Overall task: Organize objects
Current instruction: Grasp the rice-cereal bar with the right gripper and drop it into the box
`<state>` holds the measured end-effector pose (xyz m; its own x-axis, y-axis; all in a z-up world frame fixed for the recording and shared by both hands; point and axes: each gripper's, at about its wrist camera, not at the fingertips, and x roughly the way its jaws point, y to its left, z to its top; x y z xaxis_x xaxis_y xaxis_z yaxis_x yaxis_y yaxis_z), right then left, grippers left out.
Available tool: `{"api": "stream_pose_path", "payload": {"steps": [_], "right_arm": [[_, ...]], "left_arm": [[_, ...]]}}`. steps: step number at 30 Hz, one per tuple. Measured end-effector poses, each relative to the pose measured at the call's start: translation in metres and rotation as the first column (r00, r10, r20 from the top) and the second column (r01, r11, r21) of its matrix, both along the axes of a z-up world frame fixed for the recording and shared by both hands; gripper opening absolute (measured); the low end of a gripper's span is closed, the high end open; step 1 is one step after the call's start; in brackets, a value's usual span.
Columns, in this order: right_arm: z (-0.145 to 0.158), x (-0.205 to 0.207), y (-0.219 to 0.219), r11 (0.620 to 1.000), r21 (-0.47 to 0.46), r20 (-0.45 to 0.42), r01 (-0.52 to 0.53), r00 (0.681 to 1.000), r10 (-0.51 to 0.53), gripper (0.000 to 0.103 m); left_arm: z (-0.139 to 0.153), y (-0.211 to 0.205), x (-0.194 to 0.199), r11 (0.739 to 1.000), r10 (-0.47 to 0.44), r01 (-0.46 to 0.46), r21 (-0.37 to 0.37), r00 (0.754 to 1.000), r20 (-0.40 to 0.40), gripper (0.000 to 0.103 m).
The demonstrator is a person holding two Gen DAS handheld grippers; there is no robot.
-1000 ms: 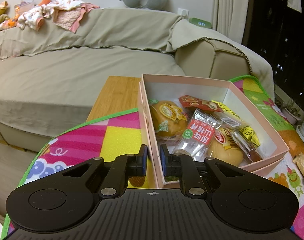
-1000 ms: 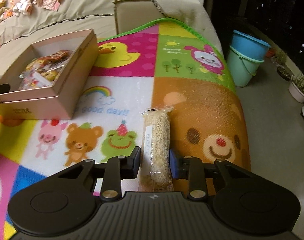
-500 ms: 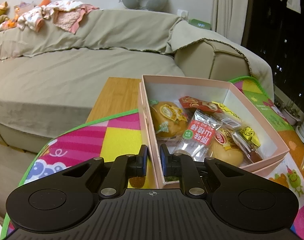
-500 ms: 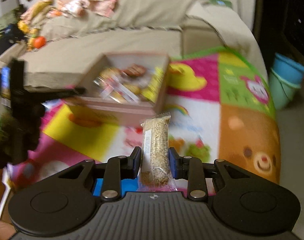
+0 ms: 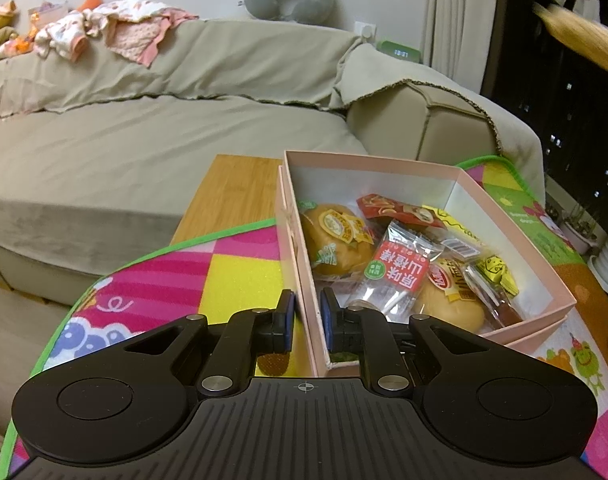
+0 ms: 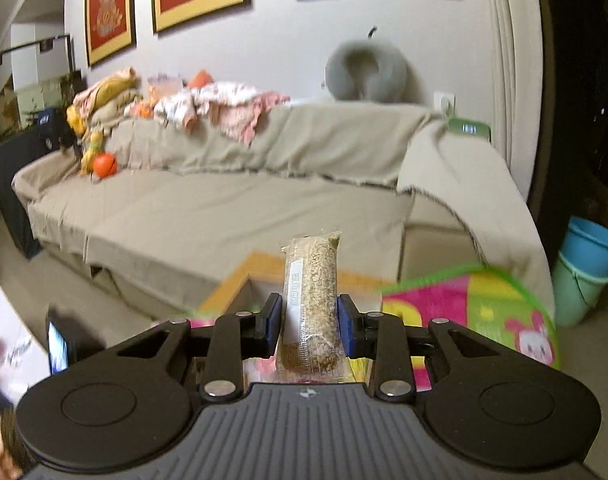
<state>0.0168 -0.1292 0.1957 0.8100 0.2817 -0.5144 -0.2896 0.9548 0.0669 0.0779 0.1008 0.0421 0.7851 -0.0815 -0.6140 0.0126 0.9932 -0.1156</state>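
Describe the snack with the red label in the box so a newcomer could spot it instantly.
Find the beige sofa, then the open pink box on the colourful play mat before it. Among the snacks inside, the hawthorn stick pack lies in the middle: a clear wrapper with a red label and white Chinese characters, unlike the yellow-labelled buns beside it.

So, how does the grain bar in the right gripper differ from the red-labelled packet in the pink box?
The grain bar is held up in the air by the right gripper; the red-labelled packet lies in the pink box among other snacks. The grain bar is long and shows beige grains with a thin white strip; the red-labelled packet is shorter and carries a large red label. Both have clear plastic wrappers.
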Motion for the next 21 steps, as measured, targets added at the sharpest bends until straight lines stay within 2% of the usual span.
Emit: {"api": "stream_pose_path", "payload": {"steps": [3, 7, 14, 21], "right_arm": [[0.000, 0.023, 0.012, 1.000, 0.005, 0.005, 0.011, 1.000, -0.011, 0.029], [-0.011, 0.047, 0.025, 0.999, 0.049, -0.052, 0.016, 0.999, -0.013, 0.029], [-0.027, 0.068, 0.051, 0.998, 0.067, -0.074, -0.003, 0.997, 0.008, 0.029], [-0.042, 0.088, 0.067, 0.996, 0.077, -0.084, 0.037, 0.996, -0.031, 0.029]], "left_arm": [[0.000, 0.000, 0.000, 1.000, 0.000, 0.000, 0.000, 1.000, 0.000, 0.016], [0.000, 0.000, 0.000, 1.000, -0.001, 0.001, 0.000, 1.000, 0.000, 0.016], [0.001, -0.001, 0.002, 1.000, -0.004, 0.004, 0.003, 1.000, 0.001, 0.016], [0.001, -0.001, 0.003, 1.000, -0.011, 0.011, 0.000, 1.000, 0.005, 0.016]]}}
